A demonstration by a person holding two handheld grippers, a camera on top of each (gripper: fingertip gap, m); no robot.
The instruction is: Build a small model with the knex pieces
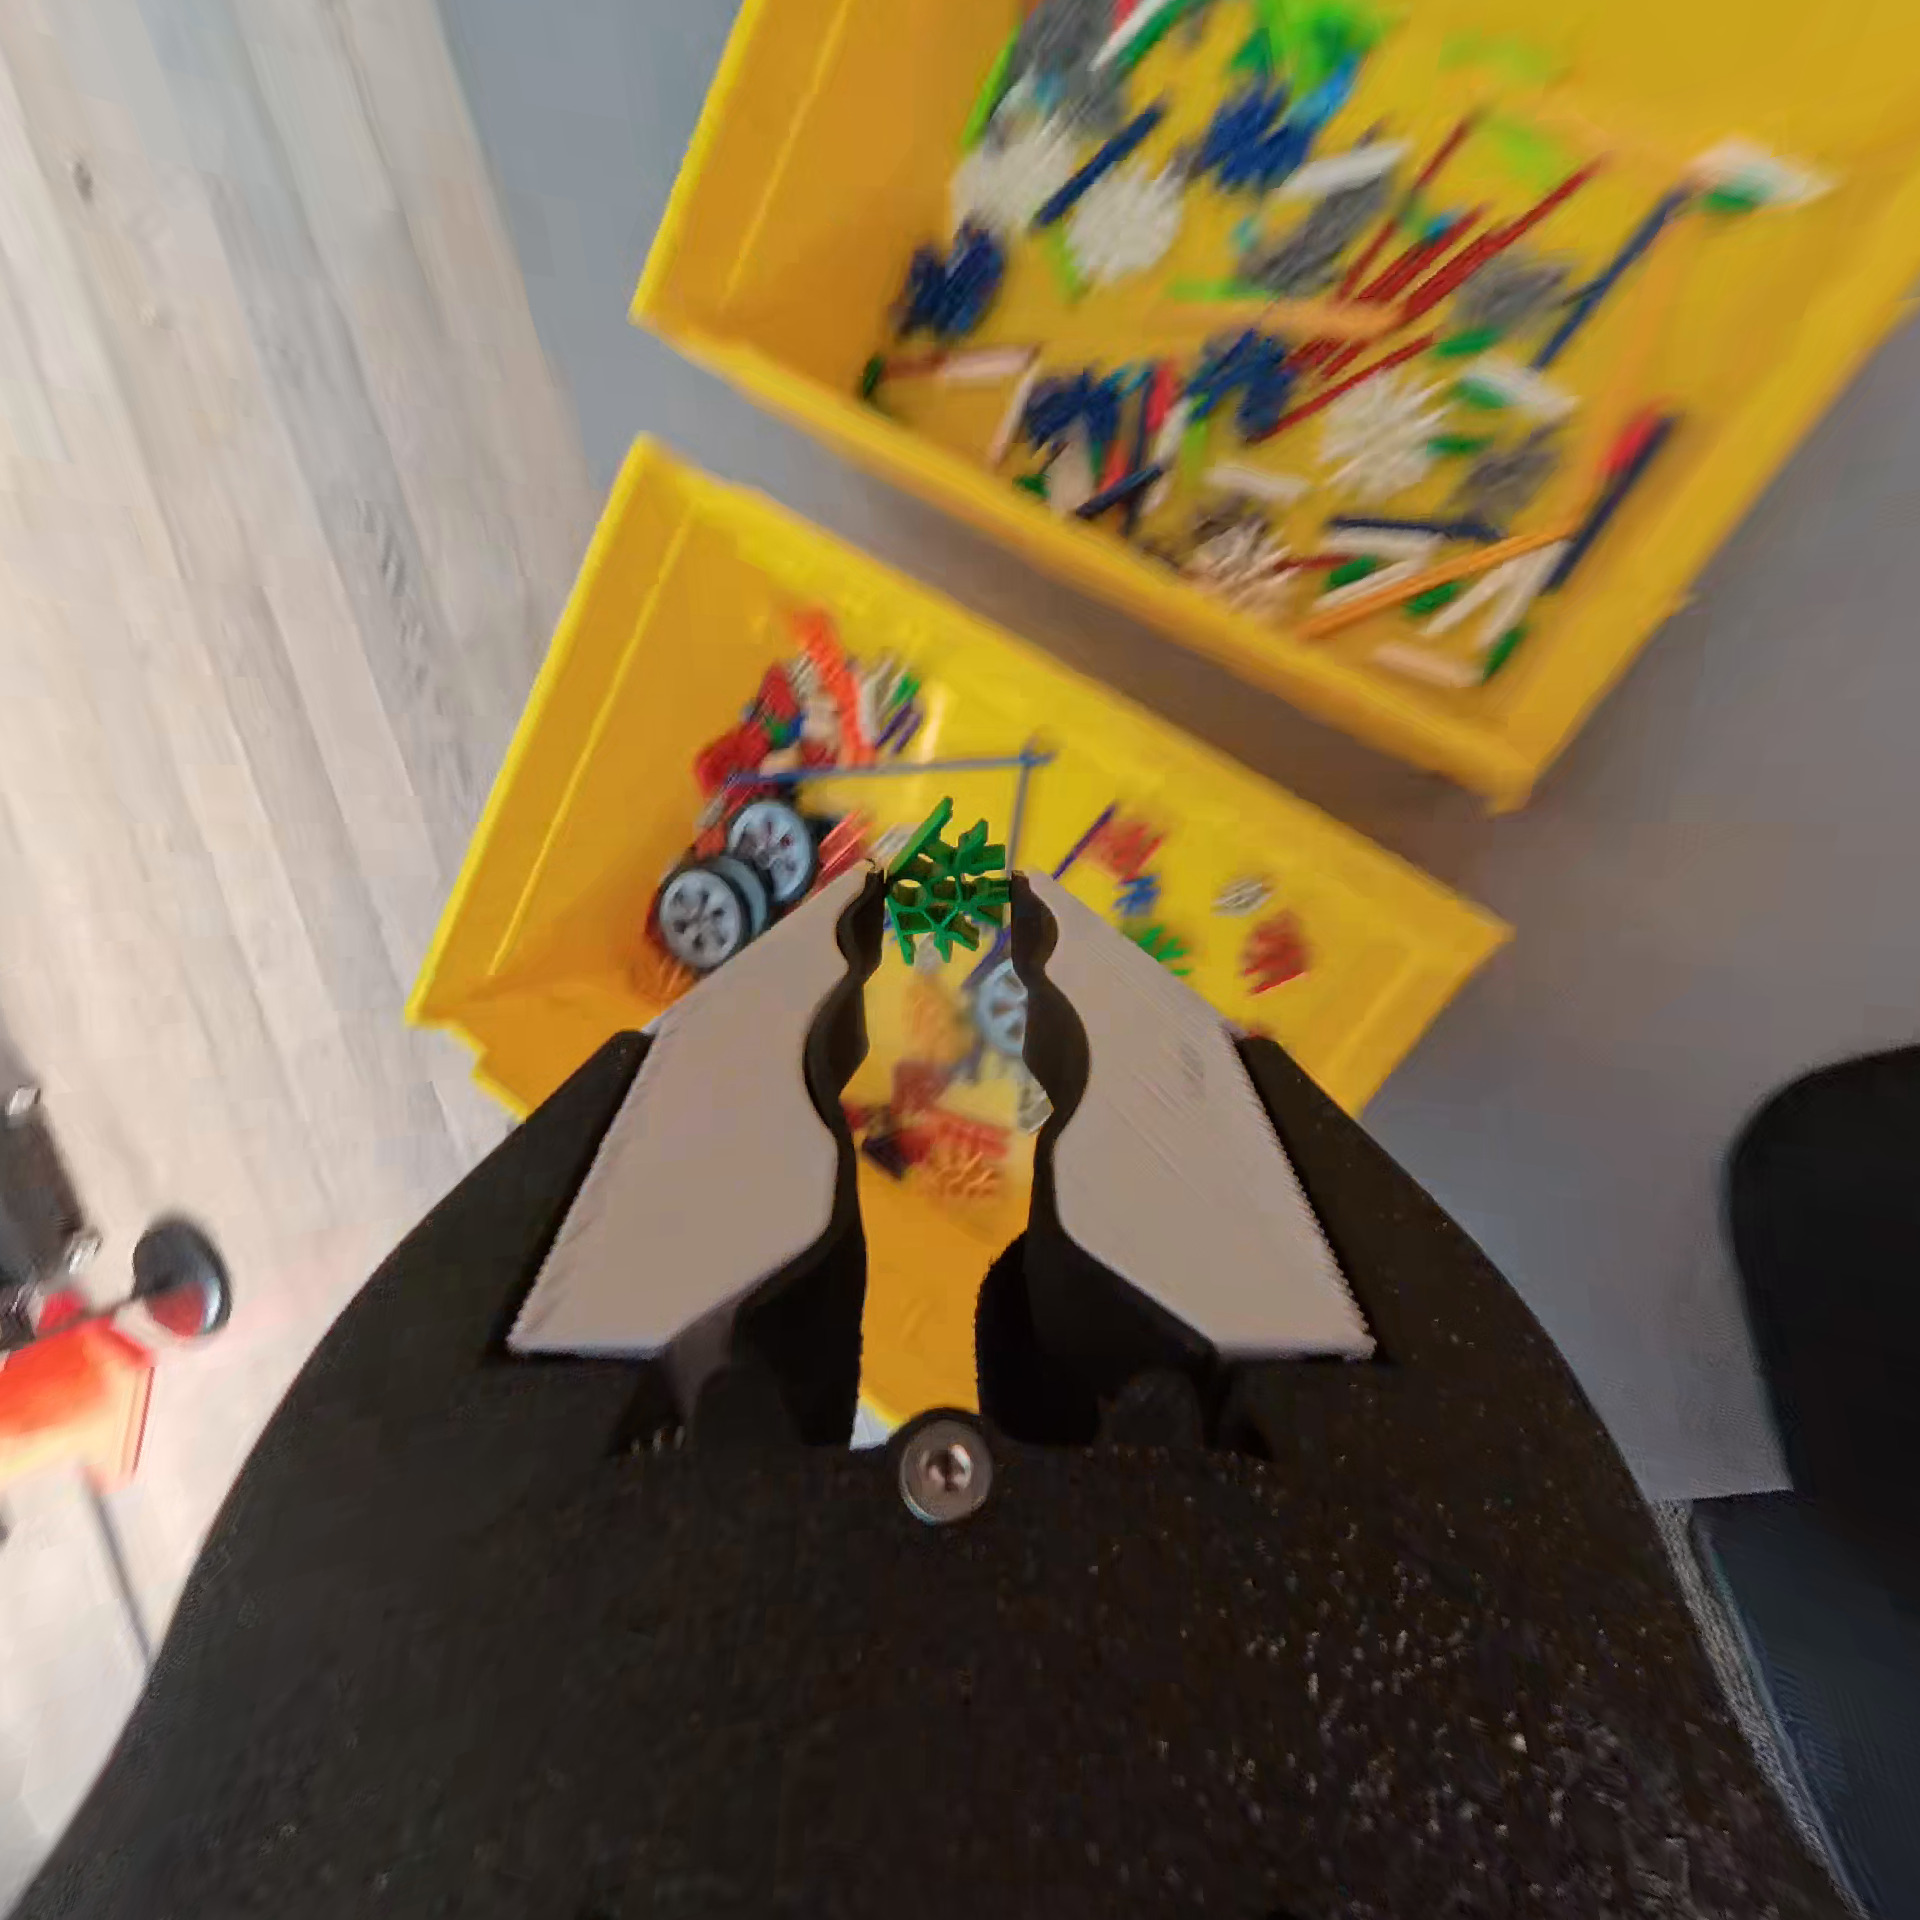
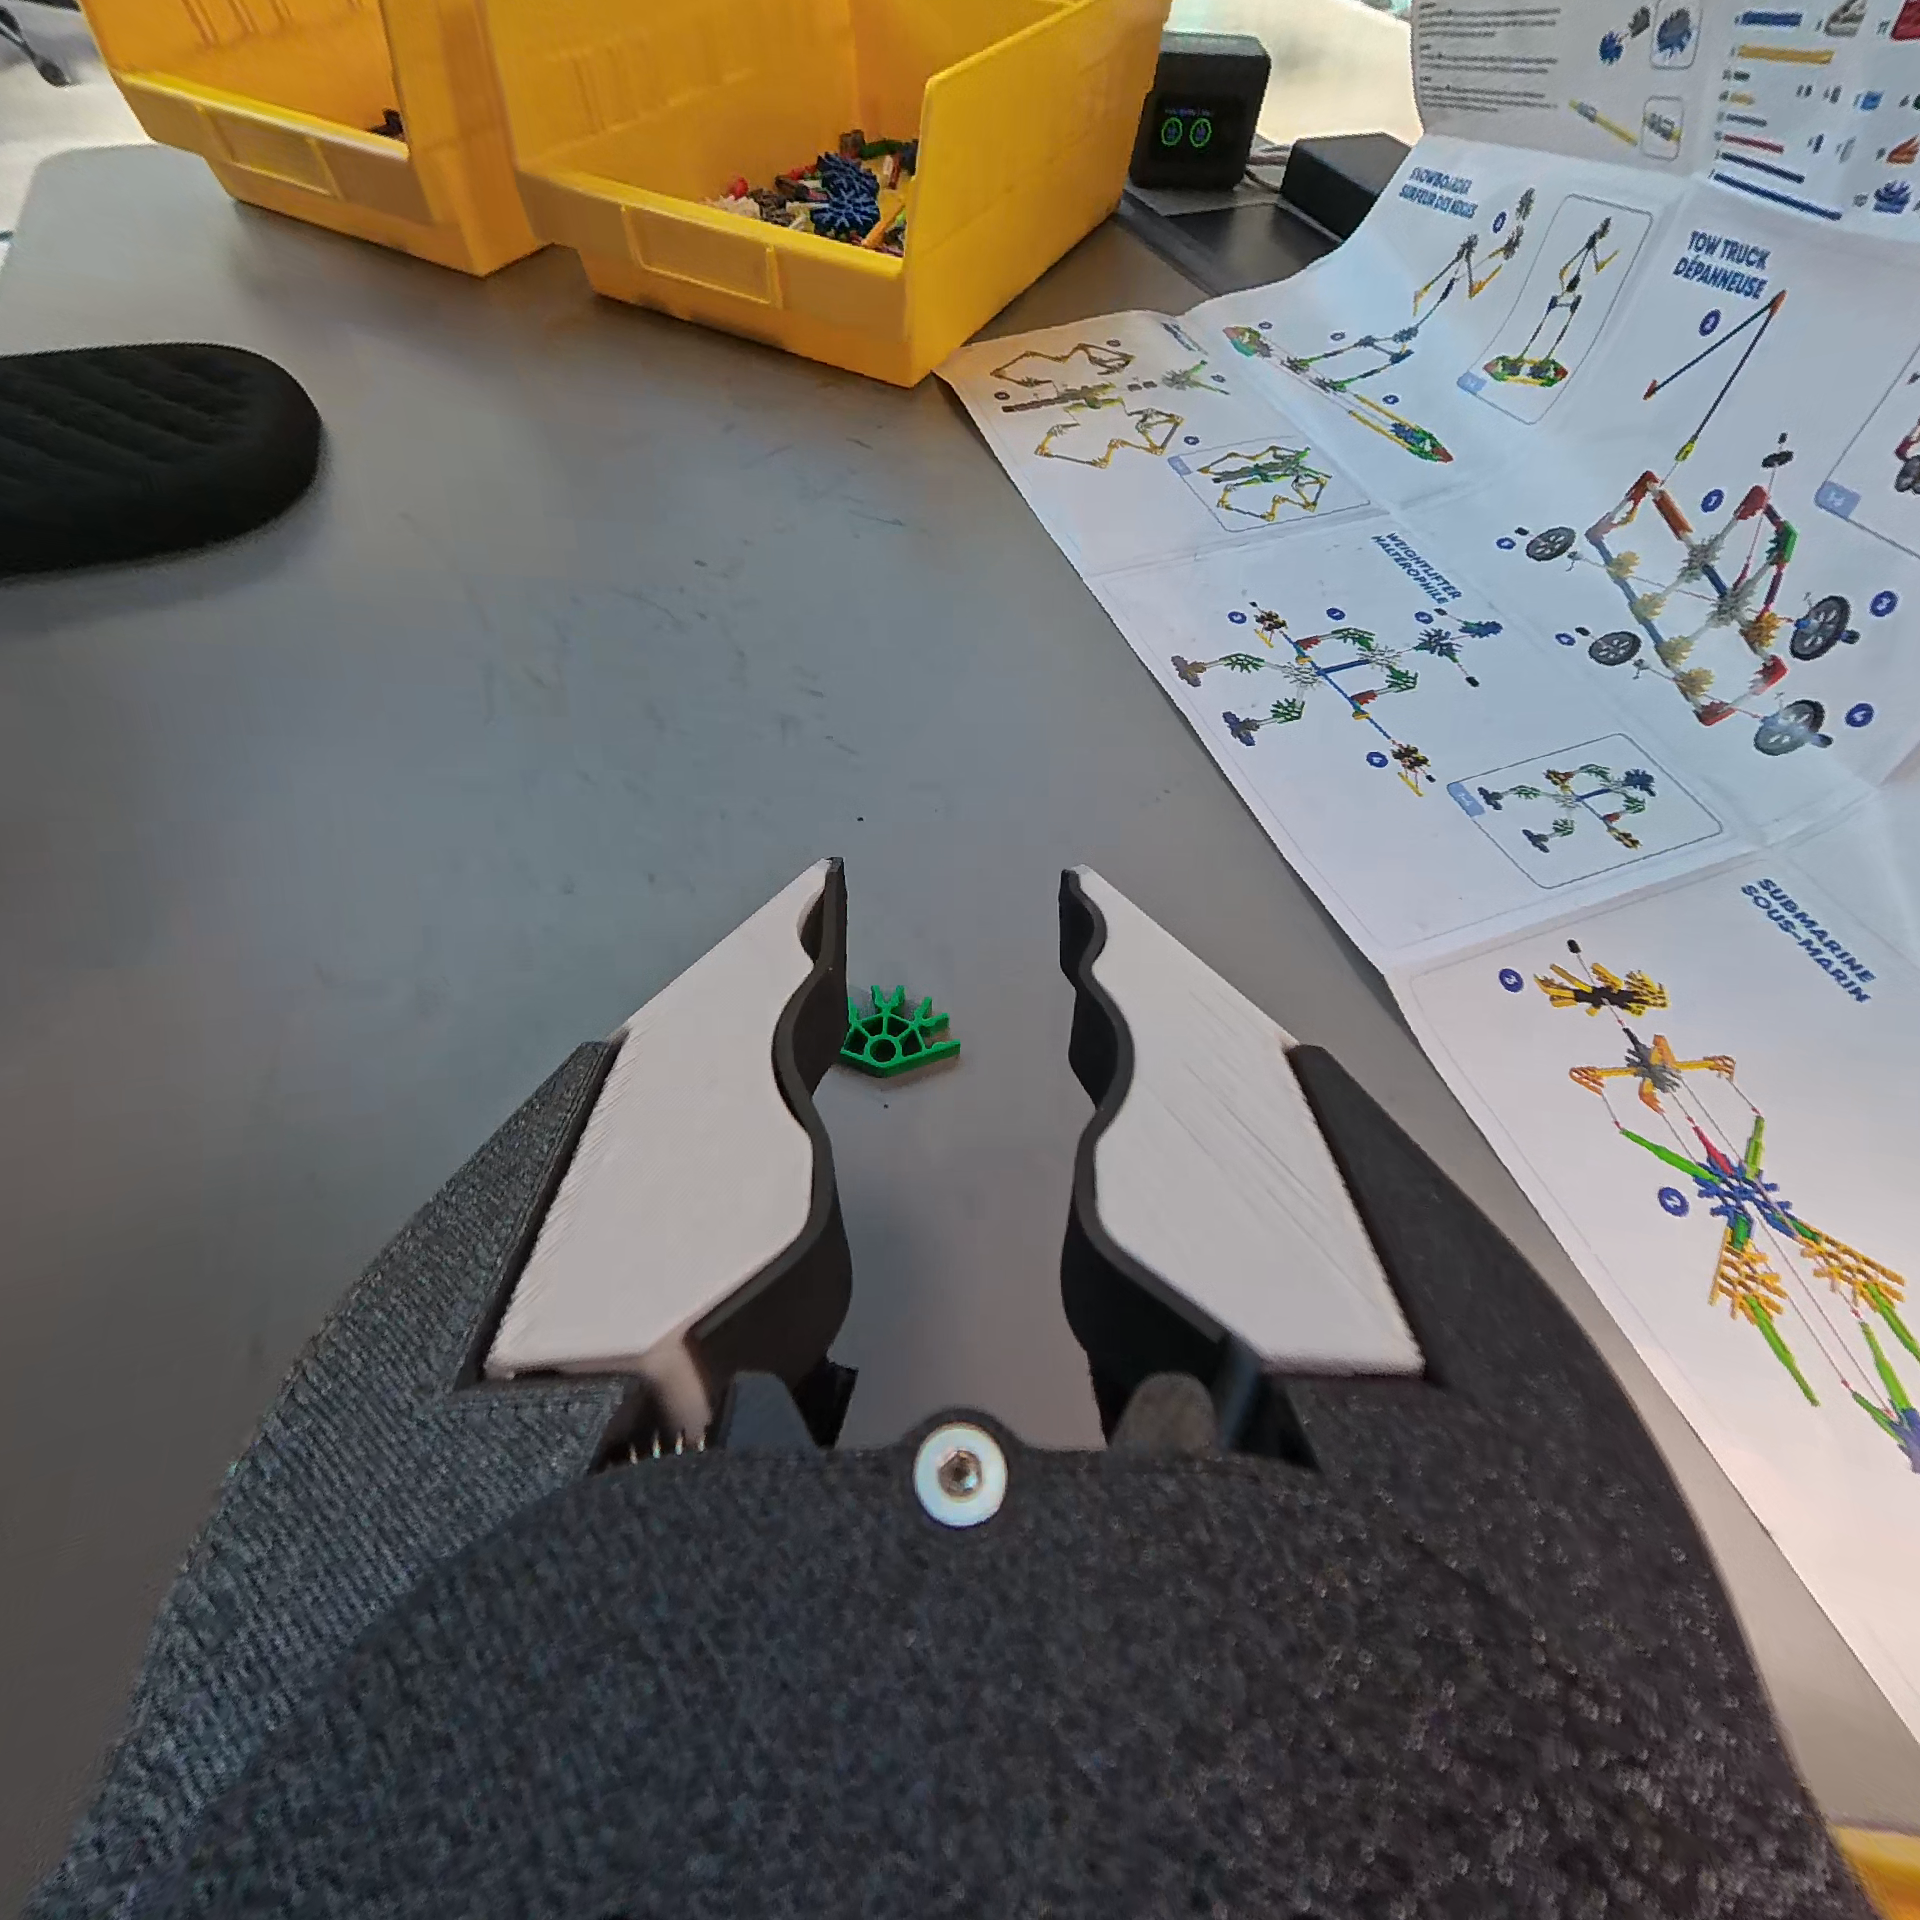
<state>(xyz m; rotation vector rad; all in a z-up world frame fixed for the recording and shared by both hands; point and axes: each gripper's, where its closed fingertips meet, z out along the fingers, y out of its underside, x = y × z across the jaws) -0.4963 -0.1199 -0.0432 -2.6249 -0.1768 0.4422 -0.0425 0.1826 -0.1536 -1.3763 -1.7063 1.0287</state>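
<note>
Left claw [image 1: 945,899], its grey wavy-edged fingers drawn close, pinching a green spoked plastic connector [image 1: 943,894] at the tips, held above the nearer yellow bin [image 1: 540,862]; this bin holds grey-hubbed wheels [image 1: 732,883] and red and orange pieces, all blurred. A second, farther yellow bin [image 1: 727,208] lies beyond it with a scatter of blue, white, red and green rods and connectors, also blurred. Both bins stand on the grey counter [image 1: 1558,987], with pale wood-grain floor at left. Right claw [image 2: 951,883] spread wide and low over the scuffed grey counter [image 2: 520,675], nothing between the tips; a small green half-round connector [image 2: 896,1034] lies flat on the counter between the fingers, just beside or touching the left one. At right, an unfolded white instruction sheet [image 2: 1507,623] with coloured model drawings; far left, a black padded cushion [image 2: 135,447]; at the far edge, two yellow open-front bins [image 2: 727,260] side by side, the right one holding mixed small pieces
</note>
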